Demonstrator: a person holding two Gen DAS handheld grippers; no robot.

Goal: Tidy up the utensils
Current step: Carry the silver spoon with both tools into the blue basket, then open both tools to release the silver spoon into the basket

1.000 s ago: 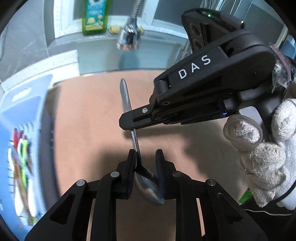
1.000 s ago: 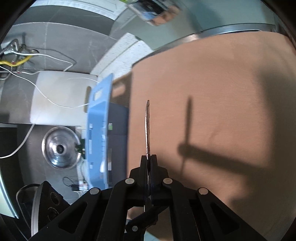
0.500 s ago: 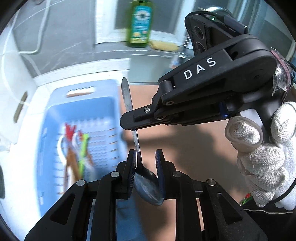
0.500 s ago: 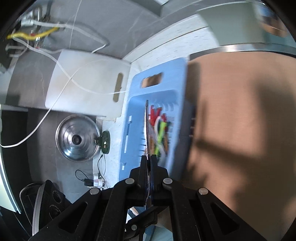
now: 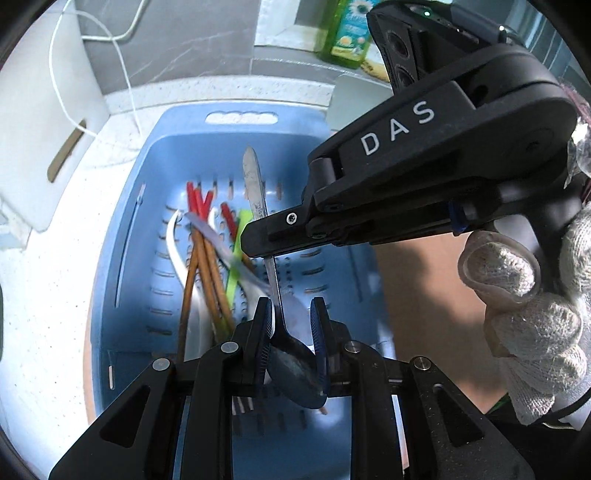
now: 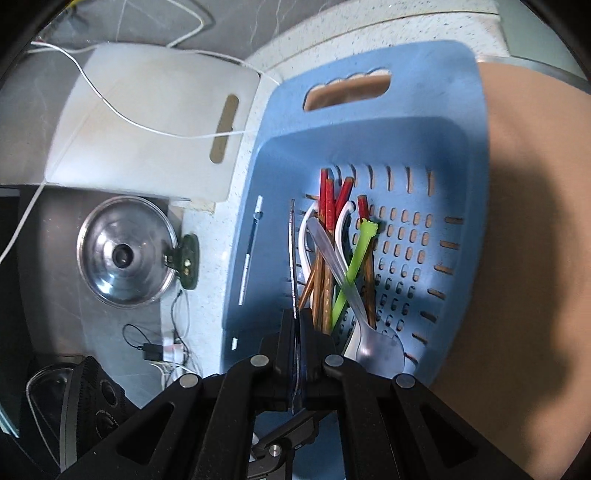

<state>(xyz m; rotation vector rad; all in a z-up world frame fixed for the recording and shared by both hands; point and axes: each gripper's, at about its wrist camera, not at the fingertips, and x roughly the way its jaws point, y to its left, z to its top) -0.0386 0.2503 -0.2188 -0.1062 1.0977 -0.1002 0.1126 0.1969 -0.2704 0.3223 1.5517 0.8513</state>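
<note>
A metal spoon (image 5: 255, 184) is held by both grippers above a blue slotted basket (image 5: 155, 162). My left gripper (image 5: 291, 332) is shut on the spoon's bowl (image 5: 295, 365). My right gripper (image 6: 295, 332) is shut on the spoon's handle, seen edge-on in the right wrist view (image 6: 293, 258); it also shows in the left wrist view (image 5: 266, 236), crossing from the right. The basket (image 6: 461, 110) holds several chopsticks (image 6: 325, 258), a clear plastic spoon (image 6: 369, 339), a green stick (image 6: 354, 266) and white utensils.
A white cutting board (image 6: 147, 122) with a white cable lies left of the basket. A steel pot lid (image 6: 125, 254) sits beyond it. A tan mat (image 6: 535, 258) lies right of the basket. A green bottle (image 5: 351, 33) stands at the back.
Both grippers have carried the spoon left from above the tan mat to above the blue basket. The grips on the spoon are unchanged.
</note>
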